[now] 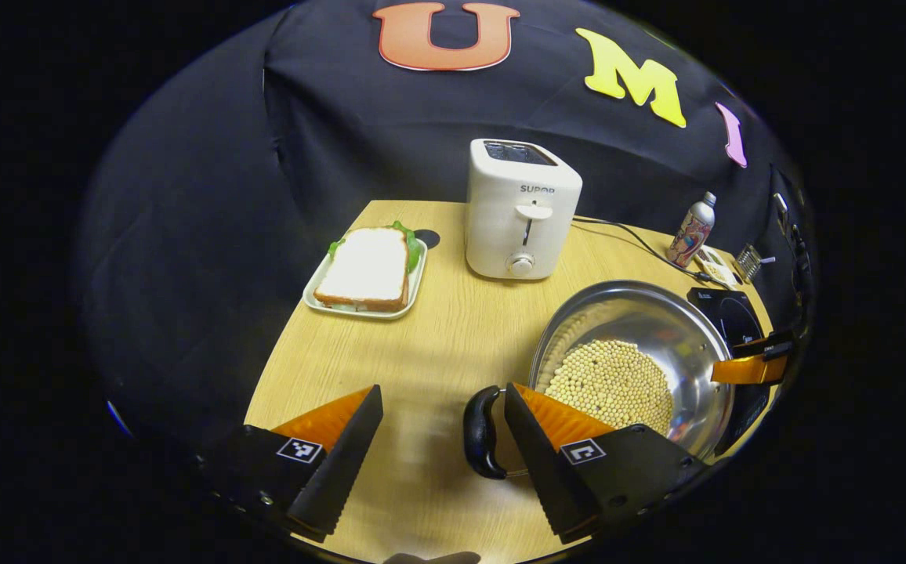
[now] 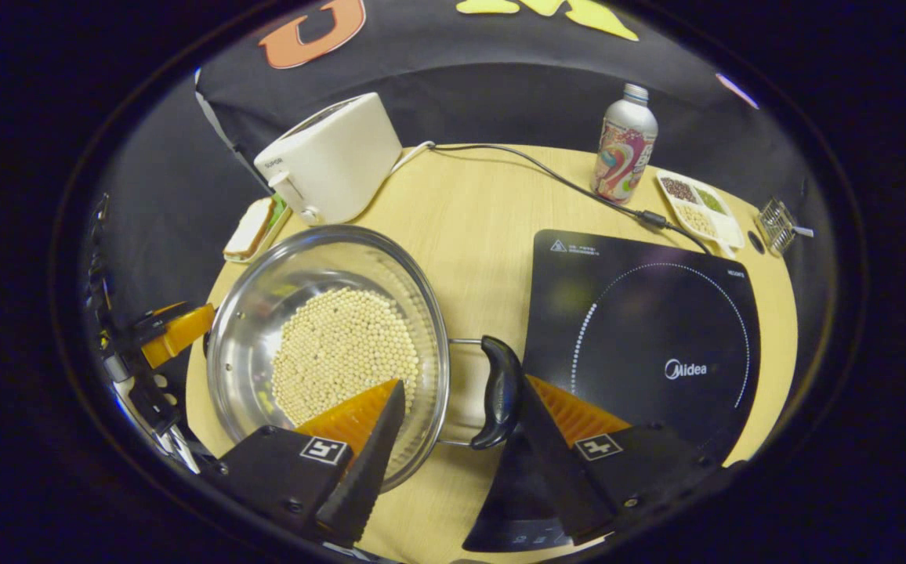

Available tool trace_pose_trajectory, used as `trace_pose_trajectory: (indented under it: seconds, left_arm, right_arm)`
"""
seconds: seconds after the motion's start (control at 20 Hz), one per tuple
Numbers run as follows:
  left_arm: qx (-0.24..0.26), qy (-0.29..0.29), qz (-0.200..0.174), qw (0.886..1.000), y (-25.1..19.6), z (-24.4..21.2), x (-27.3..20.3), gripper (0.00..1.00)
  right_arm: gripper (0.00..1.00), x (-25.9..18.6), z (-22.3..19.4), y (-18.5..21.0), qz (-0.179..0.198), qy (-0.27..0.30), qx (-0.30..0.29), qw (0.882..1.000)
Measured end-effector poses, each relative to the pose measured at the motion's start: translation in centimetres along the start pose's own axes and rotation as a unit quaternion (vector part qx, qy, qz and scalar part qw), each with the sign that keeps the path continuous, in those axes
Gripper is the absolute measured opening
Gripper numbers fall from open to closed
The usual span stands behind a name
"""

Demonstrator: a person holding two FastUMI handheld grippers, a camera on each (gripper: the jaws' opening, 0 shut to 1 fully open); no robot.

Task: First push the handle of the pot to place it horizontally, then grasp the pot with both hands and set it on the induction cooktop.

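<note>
2 claws flanking pot (image 2: 327, 345) at lower left of right gripper view, both spread wide, nothing clamped. Left claw (image 1: 441, 442) beside 1 handle (image 1: 480, 431), right claw (image 2: 453, 446) at the other (image 2: 500, 392). Cooktop (image 2: 641, 329) just beside, toward frame right.

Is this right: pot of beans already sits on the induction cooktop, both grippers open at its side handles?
Not quite. The right gripper view shows the pot on the wooden table, beside the induction cooktop, not on it. The rest holds: left gripper and right gripper are open at the handles.
</note>
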State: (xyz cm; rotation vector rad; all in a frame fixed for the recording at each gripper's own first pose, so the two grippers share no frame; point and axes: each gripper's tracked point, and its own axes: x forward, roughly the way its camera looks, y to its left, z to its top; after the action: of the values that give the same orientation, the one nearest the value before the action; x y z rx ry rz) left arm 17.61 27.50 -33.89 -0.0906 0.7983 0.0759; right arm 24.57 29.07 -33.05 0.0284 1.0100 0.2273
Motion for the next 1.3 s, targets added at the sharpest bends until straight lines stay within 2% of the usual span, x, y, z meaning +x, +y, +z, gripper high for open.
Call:
trace_pose_trajectory:
  seconds: [0.05, 0.1, 0.15, 0.2, 0.25, 0.3, 0.35, 0.5, 0.8, 0.85, 0.9, 0.95, 1.0, 1.05, 1.1, 1.15, 1.2, 1.25, 1.3]
  left_arm:
    - [0.0, 0.001, 0.0, 1.0, 0.4, -0.4, -0.4, 0.94]
    - [0.004, 0.0, 0.001, 1.0, 0.6, -0.6, -0.8, 0.94]
    - [0.011, -0.003, 0.003, 1.0, 0.6, -0.6, -1.0, 0.94]
    - [0.016, -0.005, 0.002, 1.0, 0.6, -0.5, -1.3, 0.94]
    - [0.018, -0.002, -0.001, 1.0, 0.8, -0.6, -1.5, 0.94]
    - [0.017, -0.003, -0.004, 1.0, 0.8, -0.5, -1.5, 0.93]
    - [0.014, -0.003, -0.01, 1.0, 0.6, -0.4, -1.6, 0.94]
    - [0.016, -0.019, -0.035, 0.999, -0.6, 0.3, -2.1, 0.95]
    - [0.025, 0.013, -0.048, 0.998, -2.3, -1.3, -0.5, 0.96]
    - [0.026, 0.021, -0.048, 0.998, -2.6, -1.7, -0.1, 0.96]
    - [0.027, 0.031, -0.049, 0.998, -2.9, -2.1, 0.2, 0.96]
    - [0.028, 0.038, -0.05, 0.998, -3.2, -2.3, 0.5, 0.96]
    - [0.032, 0.04, -0.049, 0.997, -3.4, -2.4, 0.8, 0.85]
    - [0.031, 0.039, -0.05, 0.997, -3.4, -2.4, 0.9, 0.96]
    - [0.029, 0.041, -0.05, 0.997, -3.5, -2.3, 0.9, 0.85]
    - [0.029, 0.044, -0.05, 0.997, -3.5, -2.6, 1.1, 0.84]
    - [0.03, 0.05, -0.045, 0.997, -3.5, -2.9, 1.2, 0.92]
    - [0.03, 0.058, -0.045, 0.997, -3.6, -3.2, 1.3, 0.8]
    - [0.031, 0.06, -0.043, 0.997, -3.5, -3.5, 1.5, 0.77]
  right_arm:
    - [0.9, 0.0, 0.0, 0.3, 0.001, -0.001, -0.002, 1.0]
    - [0.83, 0.4, -0.4, 0.5, 0.005, 0.01, 0.0, 1.0]
    - [0.82, 0.6, -0.9, 1.1, 0.013, 0.016, 0.009, 1.0]
    - [0.88, 0.8, -1.3, 1.4, 0.016, 0.022, 0.012, 1.0]
    - [0.82, 0.8, -1.3, 1.4, 0.015, 0.021, 0.006, 1.0]
    - [0.81, 0.9, -1.5, 1.4, 0.014, 0.02, 0.003, 1.0]
    - [0.87, 0.9, -1.4, 1.4, 0.016, 0.018, 0.007, 1.0]
    - [0.87, 0.8, -1.6, 1.4, 0.02, 0.018, 0.011, 1.0]
    - [0.87, 1.0, -1.6, 1.4, 0.017, 0.016, 0.005, 1.0]
    - [0.81, 1.0, -1.6, 1.4, 0.016, 0.017, 0.003, 1.0]
    - [0.87, 1.1, -1.6, 1.4, 0.014, 0.017, 0.002, 1.0]
    - [0.87, 1.2, -1.6, 1.3, 0.012, 0.019, 0.0, 1.0]
    - [0.87, 1.2, -1.7, 1.2, 0.008, 0.02, -0.004, 1.0]
    - [0.87, 1.3, -1.6, 1.1, 0.004, 0.022, -0.004, 1.0]
    - [0.84, 1.4, -1.6, 0.9, 0.0, 0.021, -0.002, 1.0]
    - [0.77, 1.5, -1.6, 0.7, -0.003, 0.021, 0.0, 1.0]
    - [0.67, 1.6, -1.5, 0.6, -0.004, 0.018, 0.008, 1.0]
    - [0.72, 1.4, -1.5, 0.6, -0.003, 0.018, 0.012, 1.0]
    - [0.67, 1.6, -1.6, 0.6, -0.004, 0.02, 0.01, 1.0]
